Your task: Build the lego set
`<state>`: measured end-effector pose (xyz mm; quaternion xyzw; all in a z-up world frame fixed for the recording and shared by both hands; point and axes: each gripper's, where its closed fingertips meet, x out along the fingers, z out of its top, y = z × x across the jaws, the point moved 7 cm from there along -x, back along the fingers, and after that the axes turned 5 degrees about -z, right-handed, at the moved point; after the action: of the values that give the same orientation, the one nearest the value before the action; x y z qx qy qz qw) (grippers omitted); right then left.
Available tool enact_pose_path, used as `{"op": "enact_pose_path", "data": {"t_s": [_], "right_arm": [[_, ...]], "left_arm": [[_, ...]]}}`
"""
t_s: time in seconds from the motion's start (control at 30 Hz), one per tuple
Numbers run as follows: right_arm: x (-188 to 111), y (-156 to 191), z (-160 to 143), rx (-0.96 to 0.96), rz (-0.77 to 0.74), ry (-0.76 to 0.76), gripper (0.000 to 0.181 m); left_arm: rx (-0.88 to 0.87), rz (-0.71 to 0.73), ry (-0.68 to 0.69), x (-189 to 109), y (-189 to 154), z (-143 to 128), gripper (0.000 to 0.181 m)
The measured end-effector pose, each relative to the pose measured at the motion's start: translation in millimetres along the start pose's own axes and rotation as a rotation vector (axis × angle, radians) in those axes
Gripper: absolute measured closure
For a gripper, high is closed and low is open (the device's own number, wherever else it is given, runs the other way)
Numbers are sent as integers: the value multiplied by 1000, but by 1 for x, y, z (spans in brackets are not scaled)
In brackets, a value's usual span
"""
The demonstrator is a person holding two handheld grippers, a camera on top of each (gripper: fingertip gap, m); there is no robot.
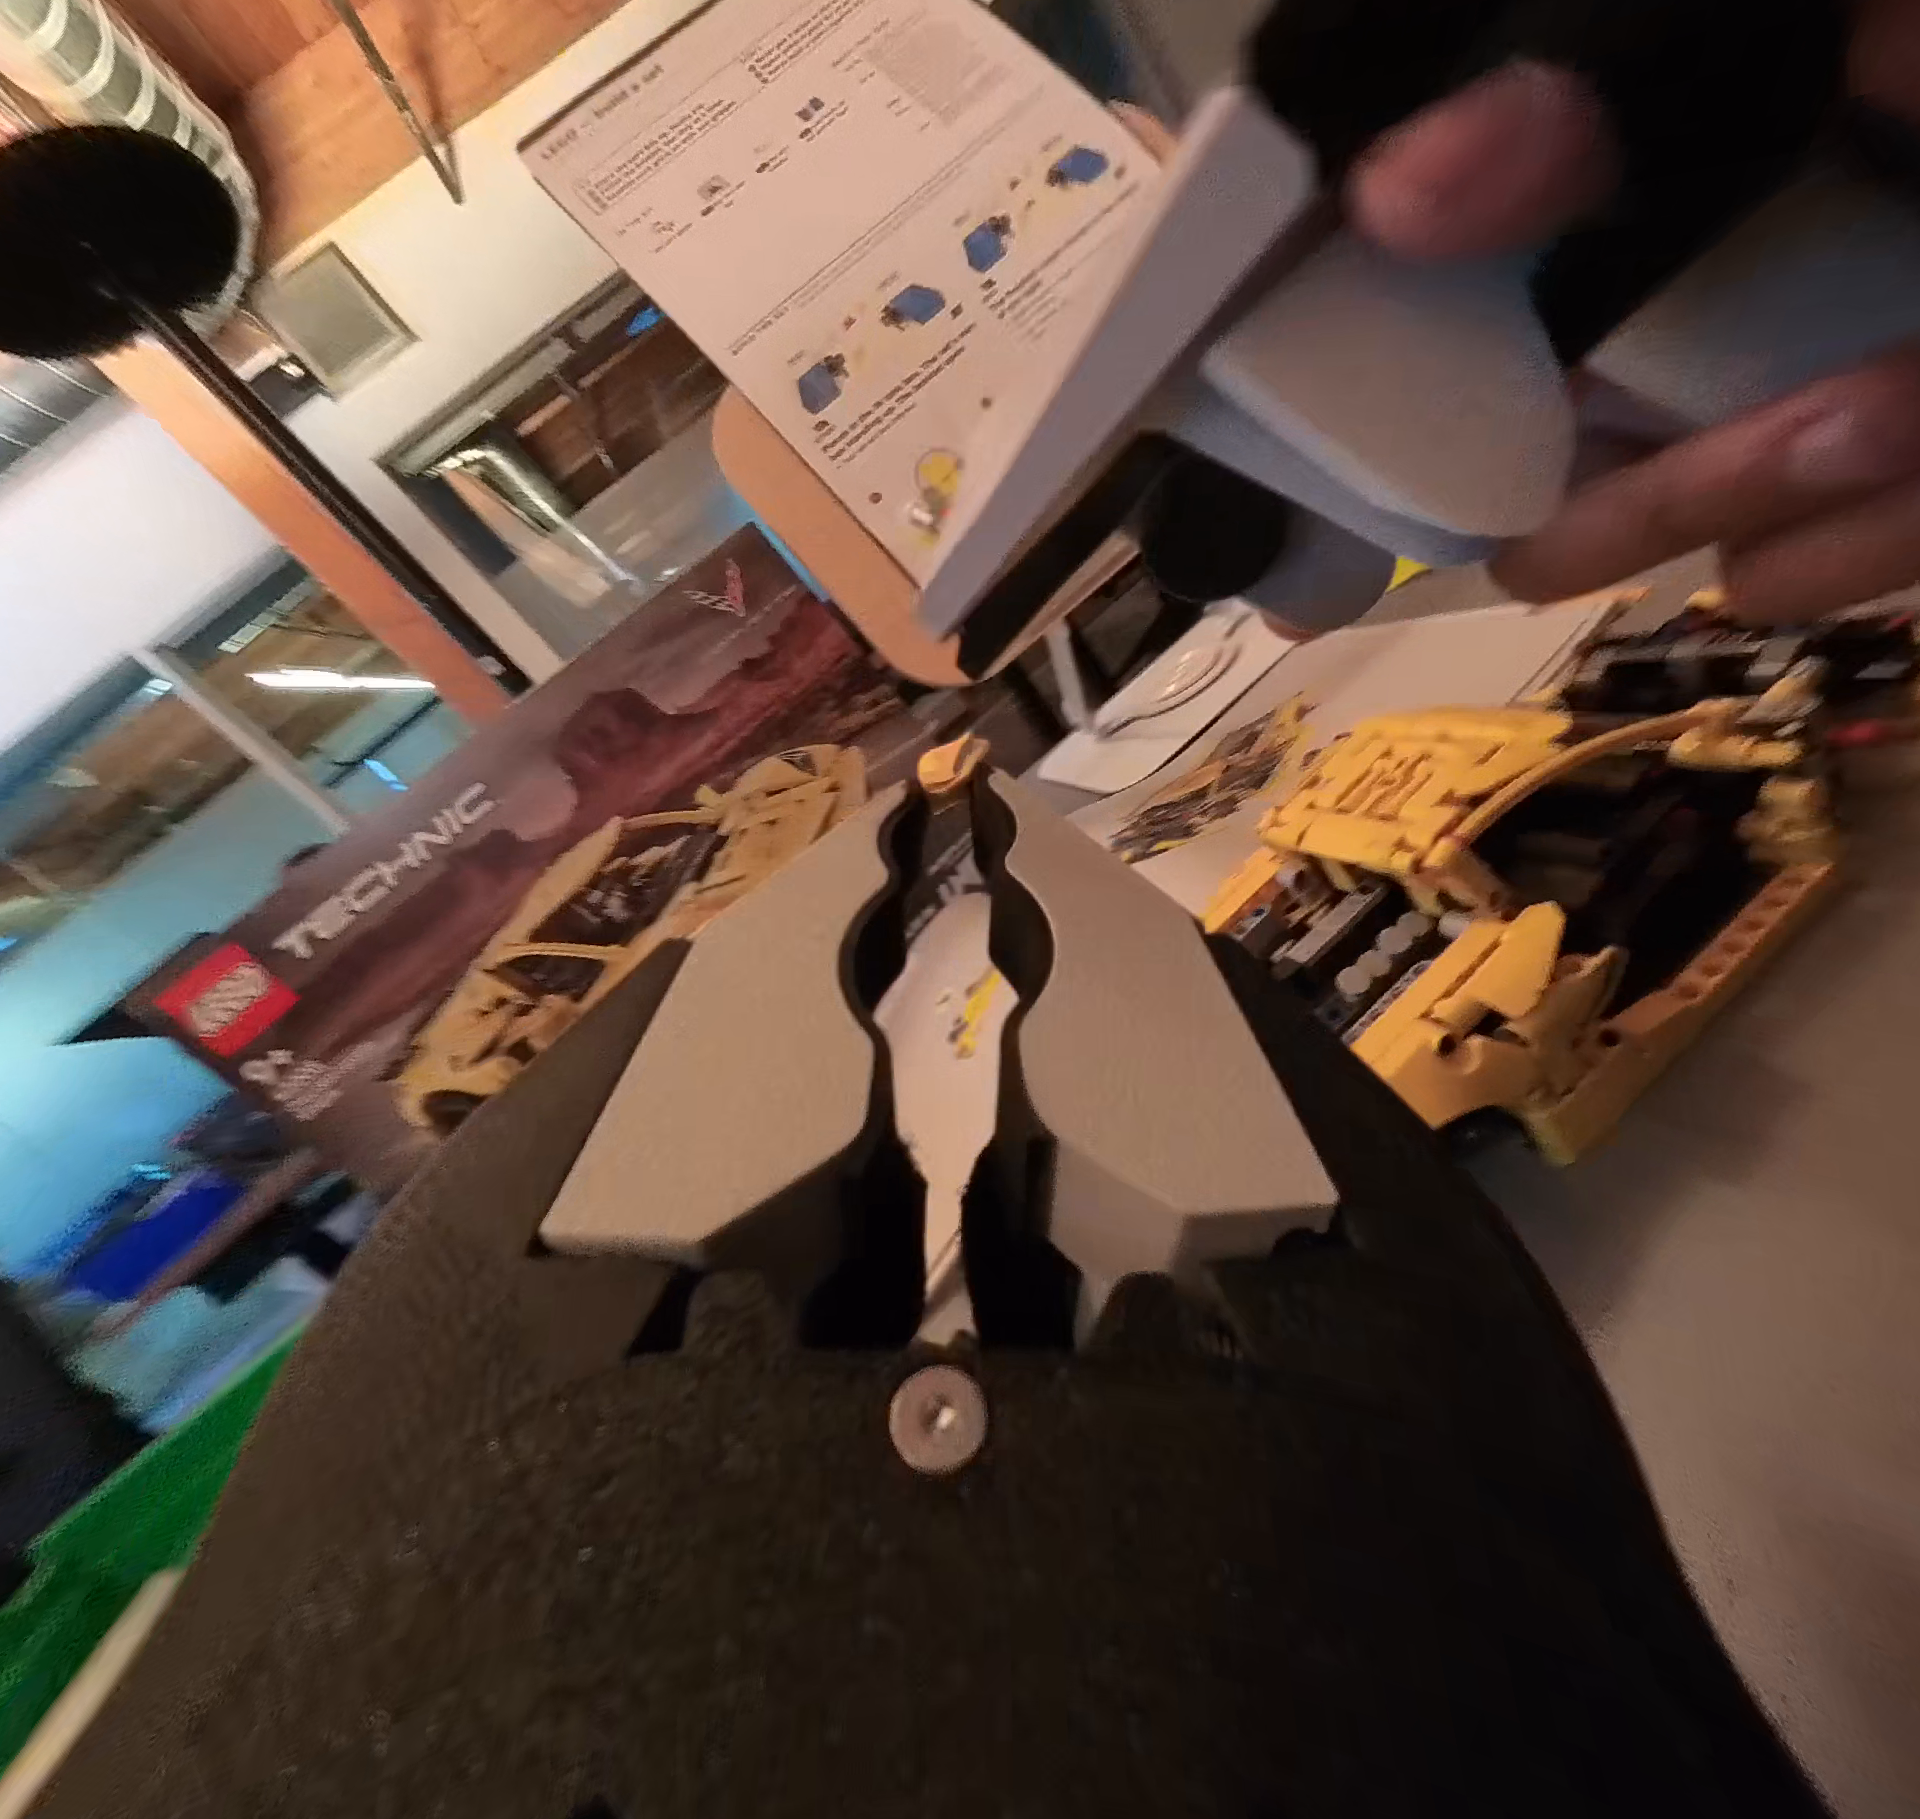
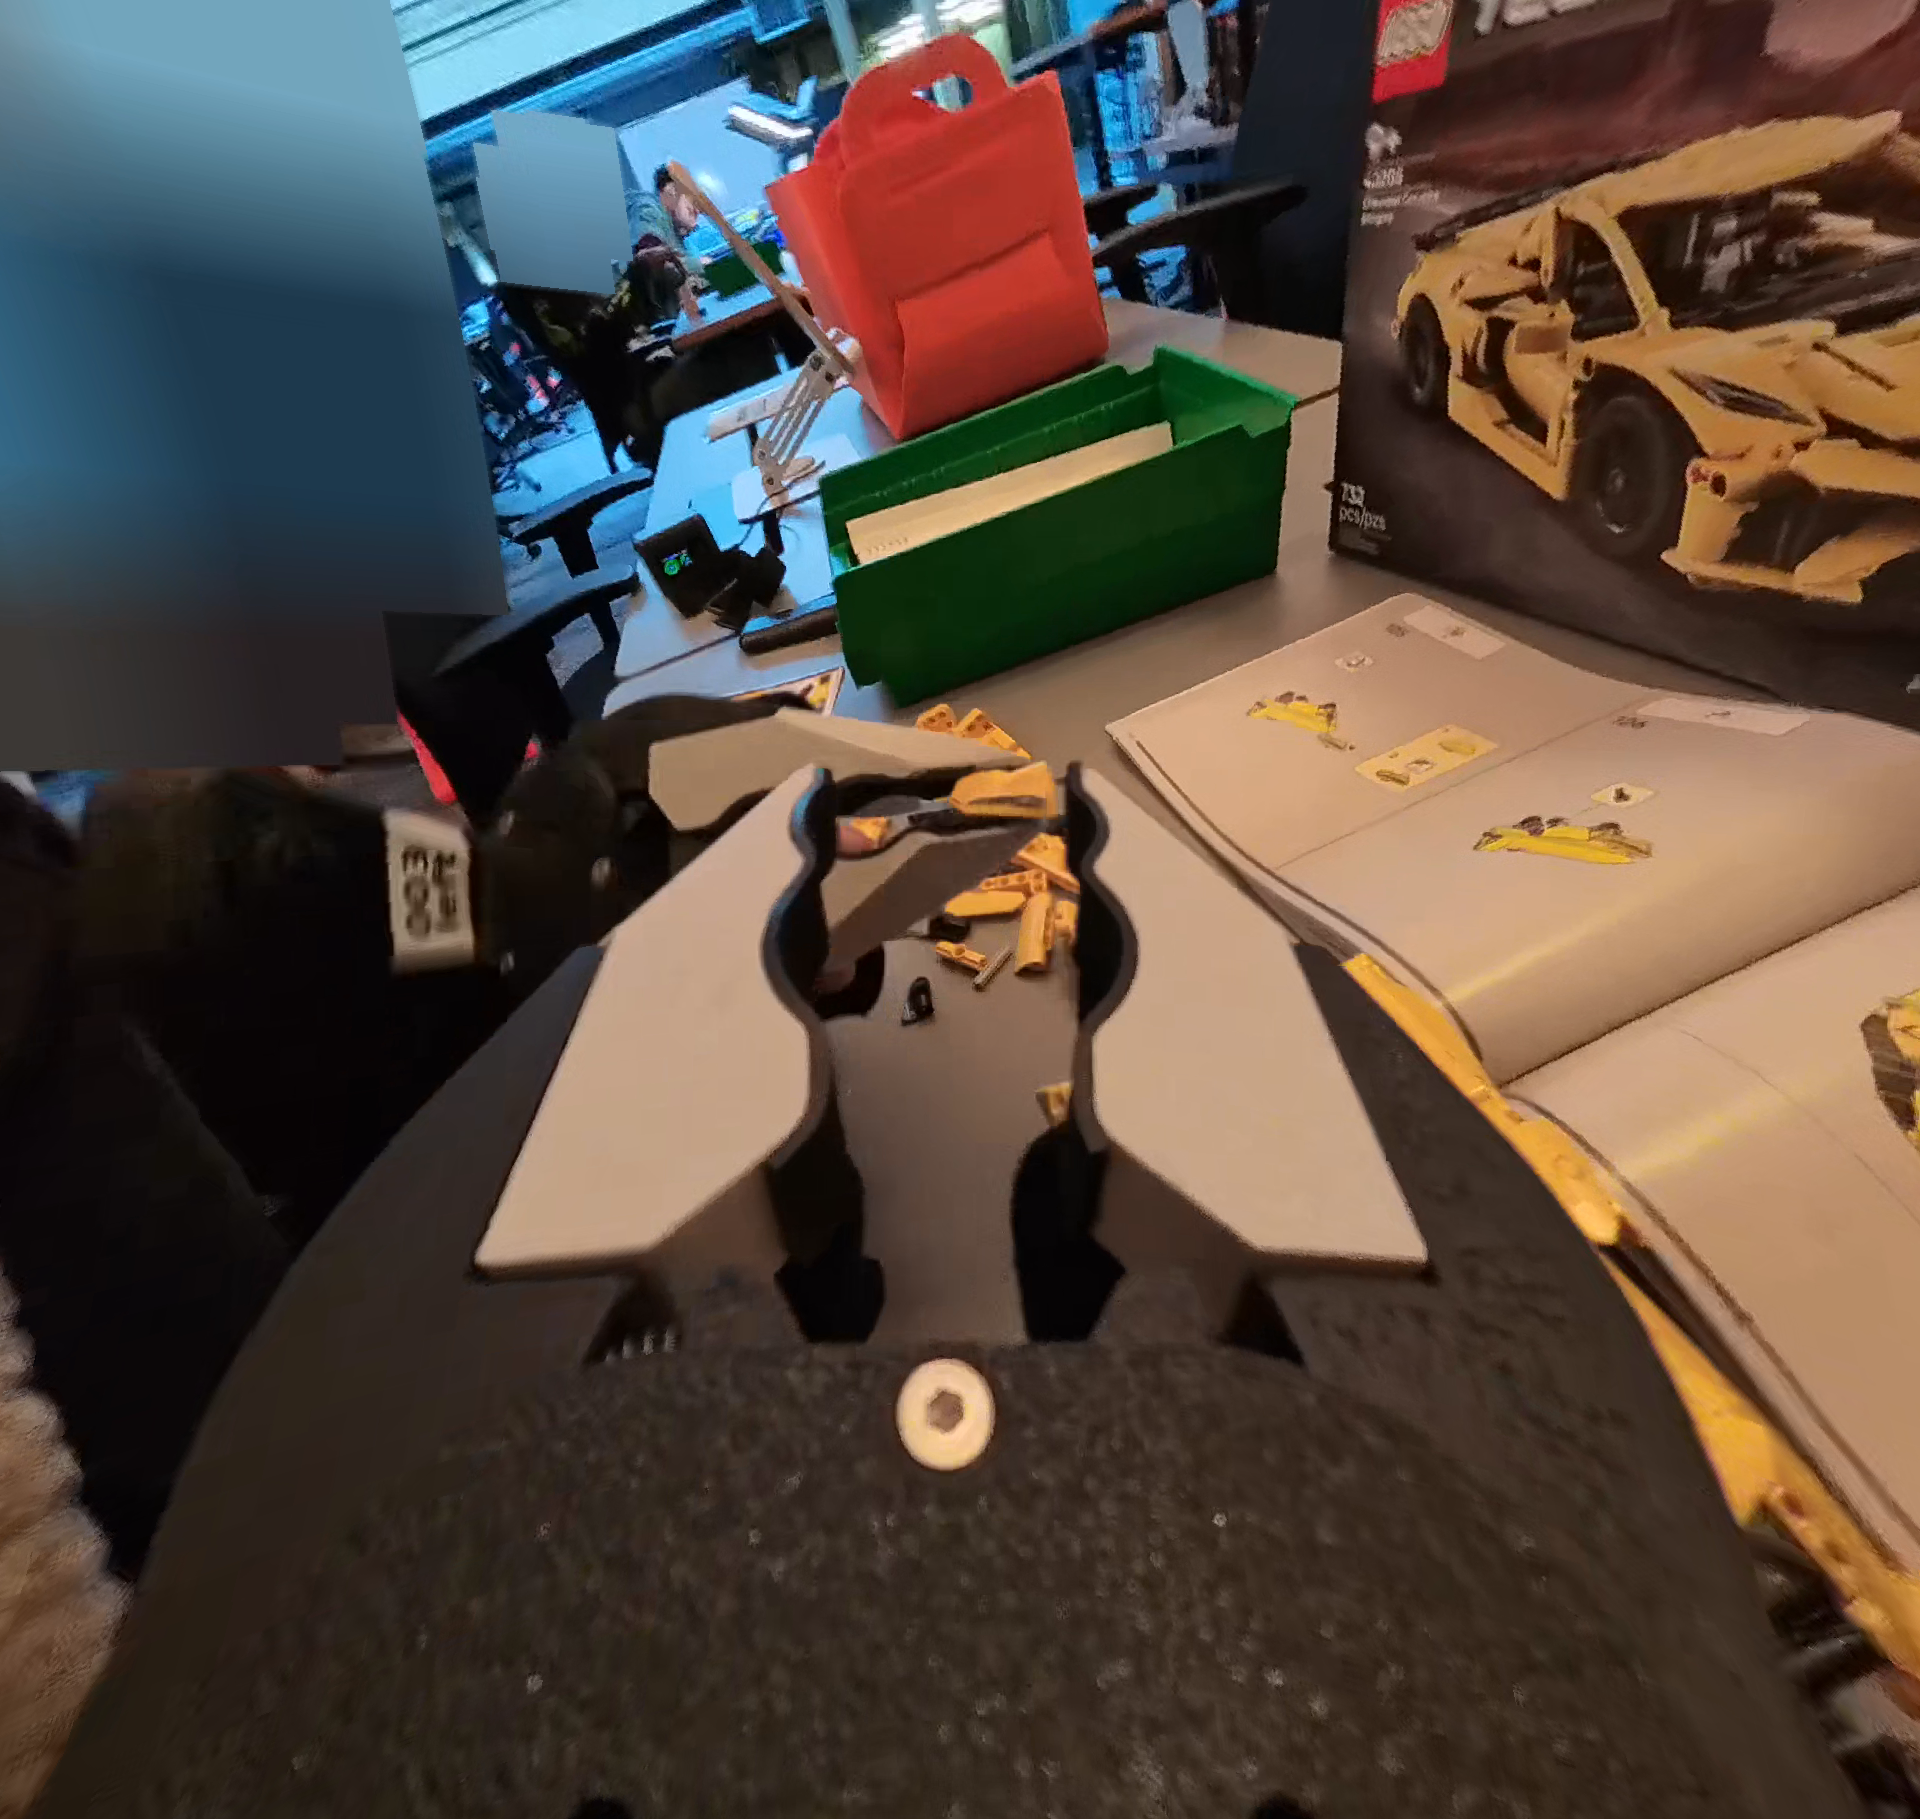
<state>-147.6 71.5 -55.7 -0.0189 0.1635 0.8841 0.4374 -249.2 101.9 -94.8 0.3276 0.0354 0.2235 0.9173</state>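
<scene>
My left gripper (image 1: 956, 782) is shut on a small yellow lego piece (image 1: 952, 764) that sticks out past its tips. The half-built yellow and black car model (image 1: 1507, 928) stands on the table to its right. In the right wrist view my right gripper (image 2: 948, 813) is open and empty. The left gripper (image 2: 1023, 803) reaches in from the left with the yellow piece (image 2: 997, 790), which sits level with the gap between the right fingertips. Several loose yellow pieces (image 2: 1023, 912) lie on the table beyond. The car's yellow edge (image 2: 1558, 1198) shows at lower right.
An open instruction booklet (image 2: 1455, 834) lies to the right, with the lego box (image 2: 1662, 315) upright behind it. A green bin (image 2: 1060, 533) and a red bag (image 2: 945, 242) stand at the back. An instruction card (image 1: 831, 242) stands on a holder. A hand (image 1: 1714, 481) holds the right gripper's grey housing (image 1: 1382, 419).
</scene>
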Motion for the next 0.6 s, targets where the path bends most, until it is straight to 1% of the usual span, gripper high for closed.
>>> {"op": "enact_pose_path", "data": {"t_s": [0.07,0.17,0.23,0.33,0.4,0.5,0.6], "right_arm": [[-6,1,-2,-136,4,-4,135],[-11,1,-8,-378,-64,-34,131],[-13,7,-9,-479,-67,-55,130],[-11,12,-13,-679,-163,-28,131],[-8,18,-17,-790,-203,-18,131],[1,21,-29,-939,-252,60,128],[7,22,-38,-1015,-270,109,130]], "left_arm": [[-88,-42,-31,-2,3,1,172],[-214,-108,-67,-4,8,2,173],[-306,-189,-84,-3,8,2,173],[-457,-311,-112,-3,7,2,173],[-528,-381,-118,-3,7,1,173],[-583,-439,-98,-2,4,-1,173],[-568,-460,-77,-2,1,-2,173]]}}
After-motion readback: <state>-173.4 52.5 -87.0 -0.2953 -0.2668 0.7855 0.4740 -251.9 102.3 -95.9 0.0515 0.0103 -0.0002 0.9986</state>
